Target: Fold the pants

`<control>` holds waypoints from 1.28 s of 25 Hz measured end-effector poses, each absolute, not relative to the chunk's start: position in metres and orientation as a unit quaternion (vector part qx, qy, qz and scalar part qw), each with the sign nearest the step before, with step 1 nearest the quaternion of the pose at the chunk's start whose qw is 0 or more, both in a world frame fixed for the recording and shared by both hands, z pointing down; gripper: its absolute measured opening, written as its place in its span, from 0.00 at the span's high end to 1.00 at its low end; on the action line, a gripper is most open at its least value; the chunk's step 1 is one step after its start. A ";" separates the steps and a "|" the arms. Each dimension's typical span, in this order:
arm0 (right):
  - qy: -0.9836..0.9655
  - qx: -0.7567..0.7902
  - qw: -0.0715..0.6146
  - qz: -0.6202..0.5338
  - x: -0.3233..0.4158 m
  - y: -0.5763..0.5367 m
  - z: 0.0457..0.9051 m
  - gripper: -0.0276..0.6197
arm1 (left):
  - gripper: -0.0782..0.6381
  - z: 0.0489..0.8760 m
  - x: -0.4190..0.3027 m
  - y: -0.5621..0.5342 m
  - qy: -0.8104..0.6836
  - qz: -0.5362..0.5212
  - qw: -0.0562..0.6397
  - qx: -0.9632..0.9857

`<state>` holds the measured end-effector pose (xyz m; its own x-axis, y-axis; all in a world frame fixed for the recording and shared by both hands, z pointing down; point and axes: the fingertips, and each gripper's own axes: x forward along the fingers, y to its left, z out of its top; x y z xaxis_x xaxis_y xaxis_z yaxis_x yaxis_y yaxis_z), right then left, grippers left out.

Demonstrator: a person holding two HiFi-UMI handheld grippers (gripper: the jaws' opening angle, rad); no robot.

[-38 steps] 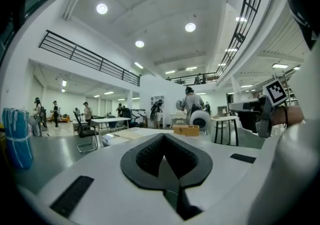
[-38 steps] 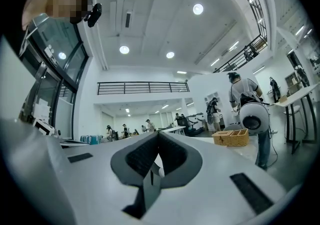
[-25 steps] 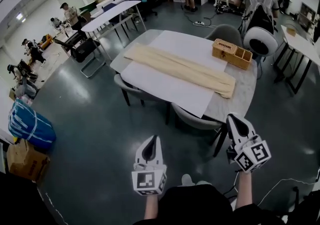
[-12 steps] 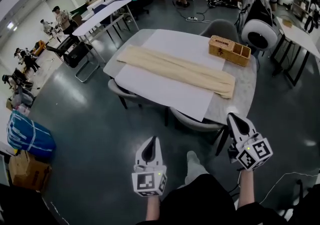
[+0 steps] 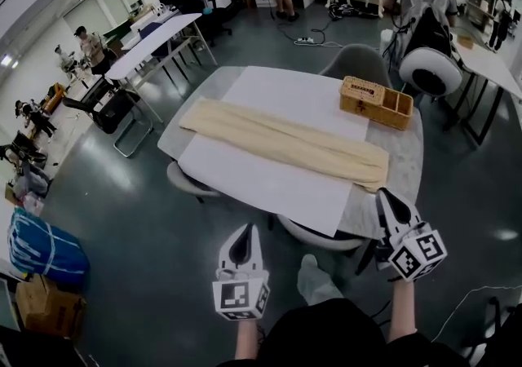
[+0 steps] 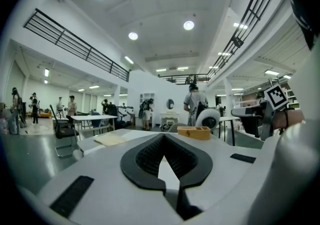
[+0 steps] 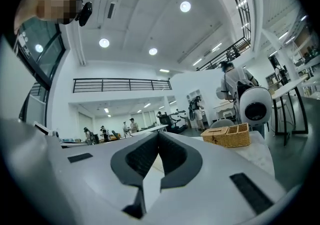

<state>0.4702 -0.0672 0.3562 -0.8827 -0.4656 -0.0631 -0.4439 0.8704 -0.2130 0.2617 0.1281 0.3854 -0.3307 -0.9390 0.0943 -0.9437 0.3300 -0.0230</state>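
Observation:
Cream pants (image 5: 285, 143) lie stretched out lengthwise on a white sheet (image 5: 261, 186) that covers a grey marble table (image 5: 408, 160). Both grippers hover short of the table's near edge, above the floor, pointing level toward it. My left gripper (image 5: 245, 232) is shut and holds nothing. My right gripper (image 5: 383, 195) sits close to the table's near right corner, also shut and empty. In the left gripper view the pants (image 6: 111, 139) show beyond the closed left gripper (image 6: 163, 135). The right gripper view shows the right gripper (image 7: 159, 133) with its jaws together.
A wicker basket (image 5: 375, 102) stands on the table's far right side. Grey chairs (image 5: 320, 236) are tucked under the near edge, and another (image 5: 359, 58) stands at the far side. A person with a backpack (image 5: 420, 23) stands behind it. A long white table (image 5: 155, 35) is at the left.
Both grippers and the head camera have come closer to the table, which now sits nearer in view. The right gripper has almost reached the table corner. Both jaws stayed shut.

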 end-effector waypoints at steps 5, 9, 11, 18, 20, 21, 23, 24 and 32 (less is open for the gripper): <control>0.960 -0.255 0.041 -0.104 0.443 -0.110 0.362 0.94 | 0.87 0.390 0.229 0.077 -0.803 0.038 0.046 0.593; 0.955 -0.270 0.031 -0.116 0.430 -0.137 0.367 0.94 | 0.87 0.394 0.213 0.044 -0.792 0.042 0.059 0.606; 0.952 -0.278 0.025 -0.124 0.425 -0.149 0.371 0.94 | 0.87 0.397 0.207 0.030 -0.785 0.045 0.066 0.614; 0.935 -0.324 -0.009 -0.143 0.419 -0.185 0.393 0.94 | 0.87 0.409 0.187 -0.017 -0.762 0.069 0.082 0.638; 0.929 -0.338 -0.013 -0.150 0.419 -0.197 0.399 0.94 | 0.87 0.416 0.185 -0.032 -0.753 0.074 0.090 0.647; 0.926 -0.345 -0.016 -0.153 0.420 -0.202 0.402 0.94 | 0.87 0.419 0.185 -0.039 -0.748 0.077 0.094 0.653; 0.918 -0.361 -0.024 -0.159 0.421 -0.212 0.410 0.94 | 0.87 0.426 0.185 -0.052 -0.738 0.083 0.103 0.662; 0.915 -0.369 -0.028 -0.162 0.422 -0.217 0.415 0.94 | 0.87 0.429 0.185 -0.057 -0.733 0.085 0.108 0.666; 0.885 -0.417 -0.070 -0.196 0.436 -0.248 0.445 0.94 | 0.87 0.455 0.186 -0.097 -0.695 0.102 0.137 0.698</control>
